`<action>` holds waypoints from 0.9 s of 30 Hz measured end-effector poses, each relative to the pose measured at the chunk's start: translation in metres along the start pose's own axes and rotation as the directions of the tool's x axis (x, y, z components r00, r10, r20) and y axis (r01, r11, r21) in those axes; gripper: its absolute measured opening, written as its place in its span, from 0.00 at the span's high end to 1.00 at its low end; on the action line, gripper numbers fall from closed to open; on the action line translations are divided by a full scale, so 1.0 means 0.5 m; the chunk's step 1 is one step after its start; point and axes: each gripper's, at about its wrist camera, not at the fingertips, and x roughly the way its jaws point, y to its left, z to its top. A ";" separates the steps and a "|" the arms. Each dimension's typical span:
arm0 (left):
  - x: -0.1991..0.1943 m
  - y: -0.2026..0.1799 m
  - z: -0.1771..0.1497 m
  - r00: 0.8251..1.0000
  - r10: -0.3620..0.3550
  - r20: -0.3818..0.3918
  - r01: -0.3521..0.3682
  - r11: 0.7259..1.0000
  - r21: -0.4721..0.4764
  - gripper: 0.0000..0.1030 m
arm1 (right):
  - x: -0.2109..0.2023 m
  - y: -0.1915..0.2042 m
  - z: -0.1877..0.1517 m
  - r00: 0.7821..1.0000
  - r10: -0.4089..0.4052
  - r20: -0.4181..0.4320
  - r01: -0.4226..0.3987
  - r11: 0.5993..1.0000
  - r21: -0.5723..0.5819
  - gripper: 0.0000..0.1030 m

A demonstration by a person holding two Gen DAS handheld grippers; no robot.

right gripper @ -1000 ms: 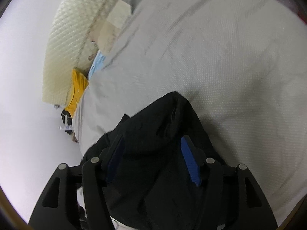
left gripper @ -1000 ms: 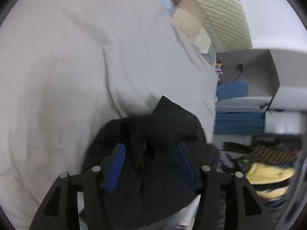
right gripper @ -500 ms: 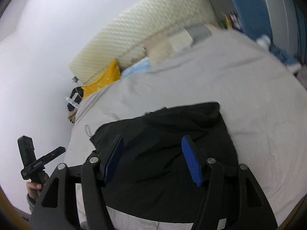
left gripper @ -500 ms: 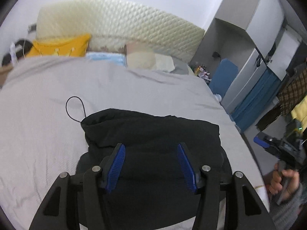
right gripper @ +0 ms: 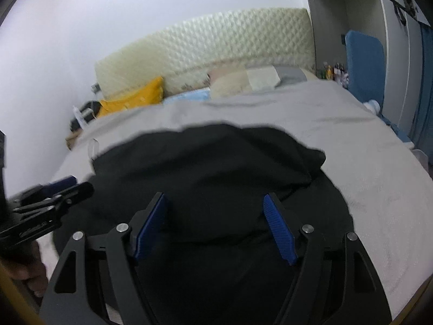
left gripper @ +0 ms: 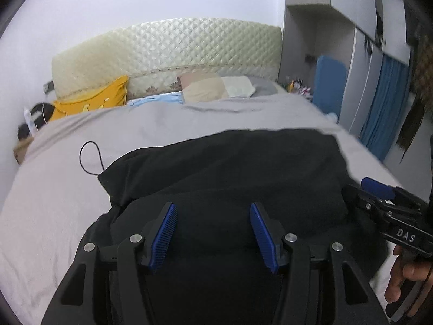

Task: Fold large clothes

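Lying bunched on the grey bedsheet (left gripper: 167, 124), the black garment (left gripper: 230, 168) sits at the near end of the bed, folded over itself in thick layers with a rounded far edge. Left gripper (left gripper: 213, 216) hangs over the near part of the cloth, jaws apart, blue pads (left gripper: 162, 233) facing each other with only the cloth surface showing below and between them; nothing is pinched. Right gripper (right gripper: 215, 211) is likewise above the garment's near portion, jaws opening, blue pads (right gripper: 278, 230) wide and clear of the fabric, nothing clamped. In the left wrist view the right gripper shows at the right edge beside the garment's side, held by a hand (left gripper: 403, 279) on its handle. In the right wrist view the left gripper appears at the left edge by the cloth's other side, with a hand (right gripper: 29, 268) partly seen below it, blurred. A thin black cord (left gripper: 90, 159) loops on the sheet just beside the garment's far left corner. At the head of the bed: quilted cream headboard (left gripper: 167, 54), yellow pillow (left gripper: 94, 100), light blue cloth (left gripper: 154, 100), beige pillow (left gripper: 205, 89). A blue panel (left gripper: 328, 81) stands against the grey wardrobe (left gripper: 379, 62) to the right of the bed. The right wrist view is softly blurred, so cloth folds are hard to read there.
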 end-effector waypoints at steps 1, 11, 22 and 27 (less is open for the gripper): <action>0.013 -0.003 0.001 1.000 0.002 -0.007 -0.002 1.000 0.006 0.45 | 0.027 -0.007 -0.004 1.000 -0.003 -0.006 0.004 1.000 0.005 0.28; 0.151 0.044 0.002 1.000 -0.029 -0.011 0.029 0.999 -0.044 0.44 | 0.143 -0.023 0.007 1.000 -0.019 -0.016 0.019 1.000 0.007 0.20; 0.238 0.065 -0.017 1.000 0.006 -0.012 -0.006 0.998 -0.066 0.43 | 0.250 0.008 0.017 0.998 -0.066 -0.014 0.065 0.996 -0.068 0.06; 0.230 0.053 -0.032 0.999 0.033 -0.002 -0.033 0.998 -0.044 0.43 | 0.251 0.011 0.002 0.997 -0.071 0.008 0.072 0.994 -0.083 0.06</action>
